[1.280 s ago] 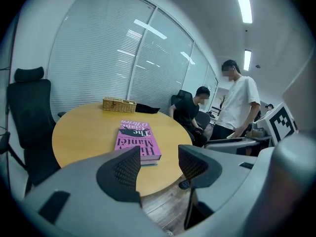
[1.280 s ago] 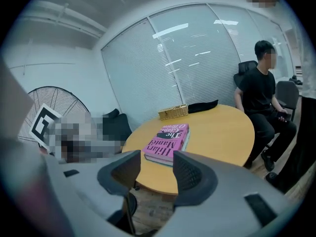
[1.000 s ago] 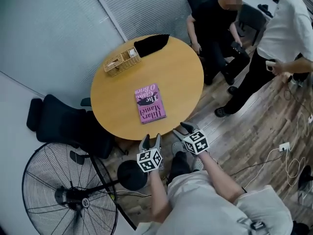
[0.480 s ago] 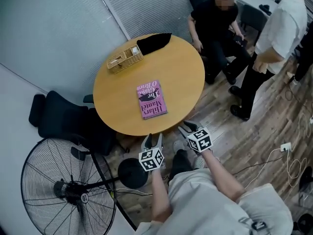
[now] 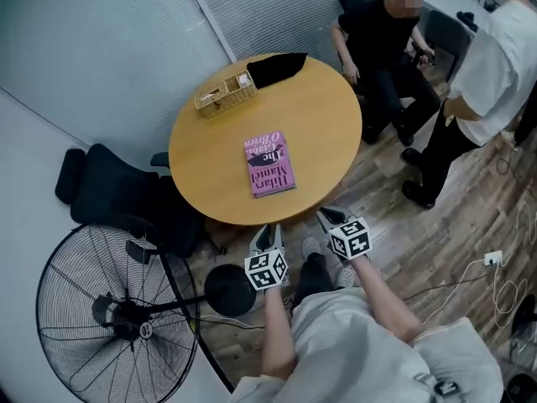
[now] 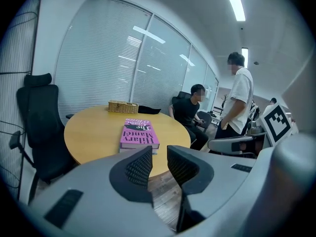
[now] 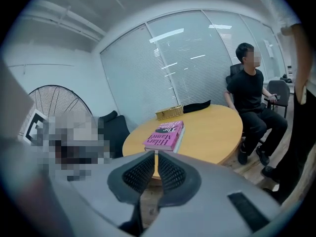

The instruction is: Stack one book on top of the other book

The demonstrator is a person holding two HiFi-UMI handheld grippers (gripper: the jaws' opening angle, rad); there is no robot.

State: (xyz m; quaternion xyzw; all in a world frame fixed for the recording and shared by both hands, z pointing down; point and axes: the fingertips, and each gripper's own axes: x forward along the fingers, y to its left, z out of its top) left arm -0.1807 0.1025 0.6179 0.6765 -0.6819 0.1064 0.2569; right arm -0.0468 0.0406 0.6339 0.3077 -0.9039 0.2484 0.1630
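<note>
A pink book [image 5: 270,164] lies flat near the front of the round wooden table [image 5: 210,170], on top of a second book whose pale edge shows beneath it [image 6: 129,150]. Both grippers hang below the table's near edge, off the books. My left gripper [image 5: 267,234] has just been closing; its jaws keep a narrow gap with nothing in it [image 6: 159,157]. My right gripper [image 5: 328,217] has also just been closing; its pads [image 7: 169,174] nearly meet, empty, and point at the pink book [image 7: 166,135].
A wicker basket [image 5: 225,92] and a black cloth [image 5: 277,67] sit at the table's far side. A black chair [image 5: 105,193] and a large floor fan [image 5: 109,317] stand to the left. One person sits [image 5: 382,36] and another stands [image 5: 491,78] at the right.
Both grippers' jaws have drawn together from wide apart. The head view has shifted a little, and the standing person has stepped towards the right.
</note>
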